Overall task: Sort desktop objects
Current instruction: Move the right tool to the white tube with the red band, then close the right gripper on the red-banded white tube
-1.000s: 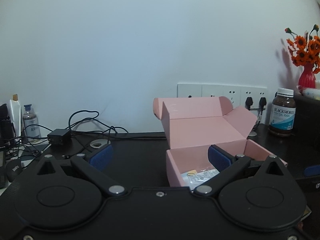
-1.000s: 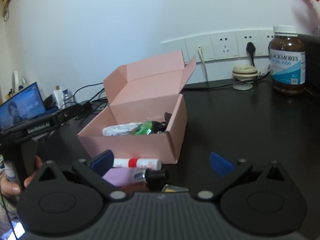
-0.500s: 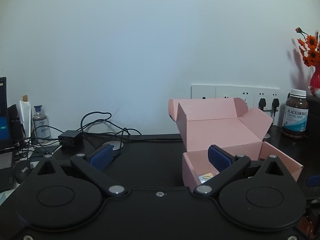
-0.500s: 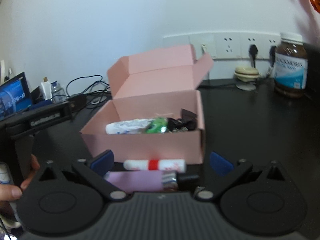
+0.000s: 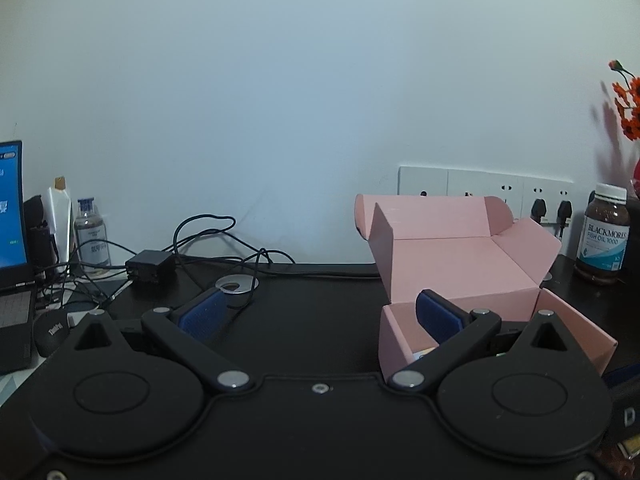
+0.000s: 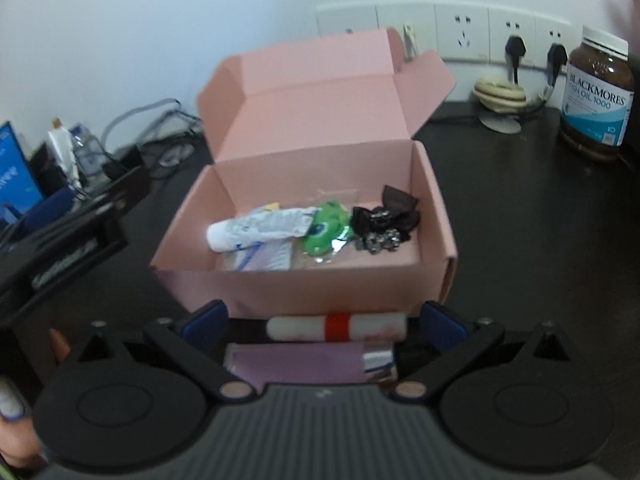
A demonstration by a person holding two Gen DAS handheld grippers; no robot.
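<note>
An open pink box (image 6: 304, 292) stands on the dark desk, lid raised. Inside lie a white tube (image 6: 260, 232), a green toy in clear wrap (image 6: 326, 230) and a black beaded bow (image 6: 384, 222). In front of the box rest a white stick with a red band (image 6: 336, 327) and a purple card (image 6: 296, 364). My right gripper (image 6: 323, 322) is open, hovering over the stick, fingers either side of it. My left gripper (image 5: 320, 314) is open and empty, left of the pink box (image 5: 460, 264), its right finger (image 5: 438, 316) in front of the box's near corner.
A brown fish-oil bottle (image 6: 598, 96) stands at the back right by wall sockets (image 6: 460, 32) and a coiled cable (image 6: 500, 94). At the left are a laptop (image 5: 12, 248), a mouse (image 5: 50, 330), a black adapter (image 5: 150, 266) with tangled cables, and small bottles (image 5: 92, 236).
My right gripper has risen and tilted down, now looking into the box with the stick between its fingers. My left gripper has drifted left and back from the box.
</note>
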